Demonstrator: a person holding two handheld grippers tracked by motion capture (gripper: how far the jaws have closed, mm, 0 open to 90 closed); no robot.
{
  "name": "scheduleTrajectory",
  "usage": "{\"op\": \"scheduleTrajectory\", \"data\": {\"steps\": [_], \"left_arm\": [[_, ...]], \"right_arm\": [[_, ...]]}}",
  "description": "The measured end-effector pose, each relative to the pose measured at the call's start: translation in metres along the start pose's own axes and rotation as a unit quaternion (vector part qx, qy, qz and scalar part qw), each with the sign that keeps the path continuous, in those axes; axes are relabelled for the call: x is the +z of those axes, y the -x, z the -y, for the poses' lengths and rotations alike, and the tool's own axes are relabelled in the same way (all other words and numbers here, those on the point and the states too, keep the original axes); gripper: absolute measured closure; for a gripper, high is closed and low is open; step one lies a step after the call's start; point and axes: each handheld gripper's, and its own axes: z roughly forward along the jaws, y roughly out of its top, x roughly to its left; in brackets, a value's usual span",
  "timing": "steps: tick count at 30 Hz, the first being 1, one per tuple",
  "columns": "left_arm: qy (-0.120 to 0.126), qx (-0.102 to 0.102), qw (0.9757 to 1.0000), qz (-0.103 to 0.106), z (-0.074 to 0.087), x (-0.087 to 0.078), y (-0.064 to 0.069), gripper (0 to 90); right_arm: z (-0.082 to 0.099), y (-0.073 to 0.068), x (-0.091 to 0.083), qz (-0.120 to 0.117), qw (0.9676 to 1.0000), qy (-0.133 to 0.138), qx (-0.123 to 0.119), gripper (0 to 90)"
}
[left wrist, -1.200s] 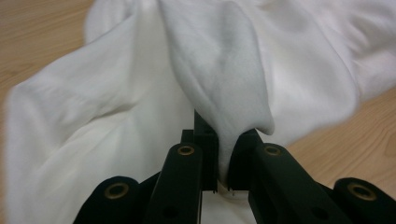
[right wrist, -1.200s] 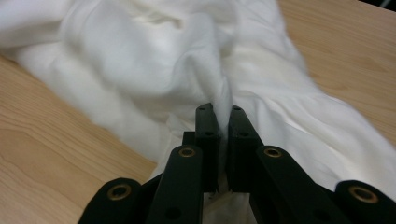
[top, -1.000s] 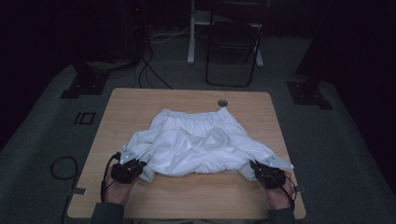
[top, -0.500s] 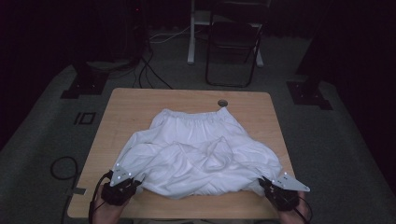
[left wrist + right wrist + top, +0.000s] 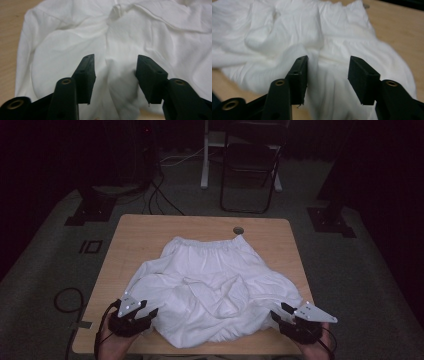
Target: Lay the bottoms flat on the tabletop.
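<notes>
The white garment (image 5: 215, 290), with a gathered elastic waistband at its far edge, lies spread and rumpled over the near half of the wooden table (image 5: 150, 227), its lower corners close to the near edge. At its left corner sits the left gripper (image 5: 150, 312); at its right corner, the right gripper (image 5: 277, 312). Both sets of jaws have just been opening and now stand apart. In the left gripper view a soft fold of the garment (image 5: 62, 45) rises between the jaws without either pad pressing it, and in the right gripper view the garment (image 5: 332, 67) likewise lies loose in the gap. So nothing is clamped; the cloth rests on the table under its own weight.

The risk from here, as I judge it, is drag: a fold that sits between open jaws may snag on a pad edge as a hand pulls away, tugging the corner back into a crease. The hem near the table's front edge could also slide off if pulled toward the person. The small round hole (image 5: 238, 230) in the tabletop lies just beyond the waistband.
</notes>
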Motion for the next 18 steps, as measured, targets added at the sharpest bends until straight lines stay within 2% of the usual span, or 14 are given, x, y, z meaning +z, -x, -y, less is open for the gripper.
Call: {"op": "scheduleTrajectory", "data": {"steps": [2, 3, 4, 7, 8, 9, 10, 11, 18], "left_arm": [[0.000, 0.002, 1.0000, -0.003, -0.004, 0.005, -0.001, 47.7], [0.000, 0.000, 1.0000, -0.004, -0.012, 0.015, -0.003, 47.7], [0.000, 0.001, 1.0000, -0.003, -0.015, 0.019, -0.003, 47.0], [-0.007, 0.004, 1.0000, -0.001, -0.027, 0.037, -0.005, 46.0], [-0.007, 0.004, 1.0000, -0.001, -0.027, 0.037, -0.005, 46.0], [-0.007, 0.004, 1.0000, -0.001, -0.027, 0.037, -0.005, 46.0], [-0.018, 0.008, 0.9998, 0.006, -0.034, 0.055, -0.004, 46.0], [-0.021, 0.008, 0.9997, 0.009, -0.036, 0.061, -0.002, 44.7], [-0.037, 0.023, 0.9984, 0.036, -0.047, 0.092, 0.010, 39.1]], "right_arm": [[-0.005, 0.000, 0.003, -0.002, 1.0000, 0.006, -0.001, 49.3], [-0.009, 0.000, 0.007, -0.006, 0.9999, 0.011, 0.000, 49.0], [-0.018, -0.001, 0.019, -0.007, 0.9999, 0.008, -0.001, 48.8], [-0.028, 0.000, 0.038, -0.009, 0.9999, -0.003, -0.003, 49.1], [-0.028, 0.000, 0.038, -0.009, 0.9999, -0.003, -0.003, 49.1], [-0.031, 0.000, 0.046, -0.012, 0.9999, -0.006, -0.001, 49.1], [-0.031, 0.000, 0.046, -0.012, 0.9999, -0.006, -0.001, 49.2], [-0.036, 0.000, 0.066, -0.021, 0.9996, -0.013, 0.013, 49.0], [-0.053, -0.011, 0.100, -0.041, 0.9990, -0.012, 0.016, 42.4]]}}
